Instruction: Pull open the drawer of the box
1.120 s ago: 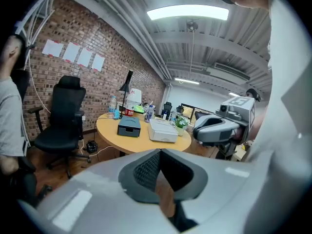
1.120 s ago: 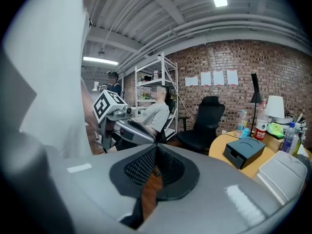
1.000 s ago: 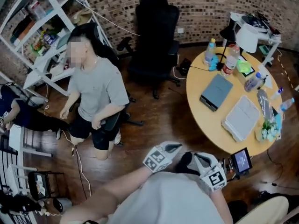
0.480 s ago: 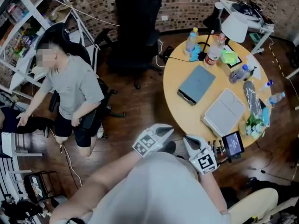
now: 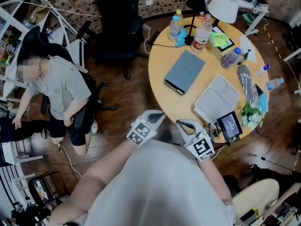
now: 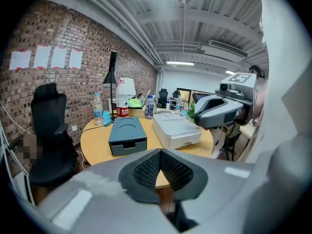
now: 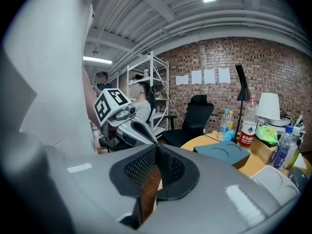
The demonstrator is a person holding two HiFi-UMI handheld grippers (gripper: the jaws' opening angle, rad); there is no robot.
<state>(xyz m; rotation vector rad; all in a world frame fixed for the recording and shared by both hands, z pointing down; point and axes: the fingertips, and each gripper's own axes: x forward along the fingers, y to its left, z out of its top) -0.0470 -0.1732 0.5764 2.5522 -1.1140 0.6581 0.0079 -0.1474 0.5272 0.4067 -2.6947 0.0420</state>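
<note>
While short of the round table (image 5: 162, 65), approach stage only: left gripper (image 5: 159, 115) and right gripper (image 5: 182, 123) both pressed together, empty.
Blue-grey box (image 5: 185, 71) flat on table beside white case (image 5: 217, 99), drawer front (image 6: 127, 146) closed. Next: reach in, spread jaws, catch the notch.

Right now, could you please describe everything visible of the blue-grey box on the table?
The box is flat, rectangular, matte slate blue, plastic-looking, with a shallow round recess in the top. Its drawer, in the short face toward the person, has a dark finger slot and looks shut, flush. It lies flat, askew, on the round wooden table, beside a pale grey box; only the table touches it.
</note>
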